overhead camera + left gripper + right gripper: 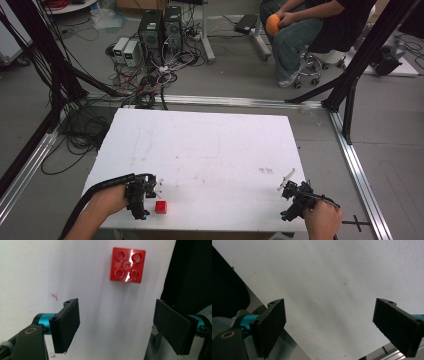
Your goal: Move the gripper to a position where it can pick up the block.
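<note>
A small red brick (160,206) with four studs lies on the white table (200,145) near its front left edge. In the left gripper view the red brick (128,265) sits ahead of the jaws, close to the table's edge. My left gripper (146,199) is just left of the brick in the high view, not touching it. In its own view the left gripper (116,327) is open with nothing between the pads. My right gripper (291,194) hovers at the front right corner of the table. Its own view has the right gripper (337,325) open and empty over bare white surface.
The table's front edge runs right under both grippers. Beyond the table are computer towers (160,27) and tangled cables (145,80) on the floor. Black frame posts (350,75) stand at the sides. A seated person (300,30) at the back holds an orange object (274,23).
</note>
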### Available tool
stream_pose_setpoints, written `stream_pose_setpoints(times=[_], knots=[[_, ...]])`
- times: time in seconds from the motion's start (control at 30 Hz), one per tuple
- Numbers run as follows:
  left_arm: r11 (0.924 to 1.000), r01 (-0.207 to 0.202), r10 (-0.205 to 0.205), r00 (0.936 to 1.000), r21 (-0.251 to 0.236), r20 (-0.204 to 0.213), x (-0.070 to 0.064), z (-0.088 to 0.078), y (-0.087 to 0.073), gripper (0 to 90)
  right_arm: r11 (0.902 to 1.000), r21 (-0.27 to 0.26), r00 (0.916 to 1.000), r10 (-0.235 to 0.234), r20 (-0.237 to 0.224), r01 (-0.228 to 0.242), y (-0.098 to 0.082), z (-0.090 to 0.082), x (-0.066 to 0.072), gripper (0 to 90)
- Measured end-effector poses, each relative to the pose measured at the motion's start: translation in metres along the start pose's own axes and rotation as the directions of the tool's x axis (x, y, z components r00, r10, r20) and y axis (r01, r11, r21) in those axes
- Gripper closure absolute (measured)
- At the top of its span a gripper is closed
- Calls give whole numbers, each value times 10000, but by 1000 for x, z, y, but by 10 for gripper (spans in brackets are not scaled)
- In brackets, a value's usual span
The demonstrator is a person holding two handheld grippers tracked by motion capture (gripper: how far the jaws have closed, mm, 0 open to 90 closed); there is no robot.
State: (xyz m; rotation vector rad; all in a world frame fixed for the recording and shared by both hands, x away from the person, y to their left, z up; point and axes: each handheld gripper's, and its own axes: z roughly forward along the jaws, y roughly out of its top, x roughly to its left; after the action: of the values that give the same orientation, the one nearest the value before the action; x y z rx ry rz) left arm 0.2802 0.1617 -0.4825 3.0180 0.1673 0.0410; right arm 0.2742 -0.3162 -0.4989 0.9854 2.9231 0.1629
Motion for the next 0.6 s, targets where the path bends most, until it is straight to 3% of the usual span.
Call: stream_pose_setpoints(times=[0.4, 0.6], knots=[[9985, -478, 473, 9987, 262, 183, -4, 12, 22, 216, 10000, 12, 10000, -72, 12, 72, 2, 1, 0, 107], [9938, -960, 943, 9950, 565, 319, -6, 23, 33, 217, 10000, 2, 10000, -74, 22, 74, 2, 1, 0, 107]])
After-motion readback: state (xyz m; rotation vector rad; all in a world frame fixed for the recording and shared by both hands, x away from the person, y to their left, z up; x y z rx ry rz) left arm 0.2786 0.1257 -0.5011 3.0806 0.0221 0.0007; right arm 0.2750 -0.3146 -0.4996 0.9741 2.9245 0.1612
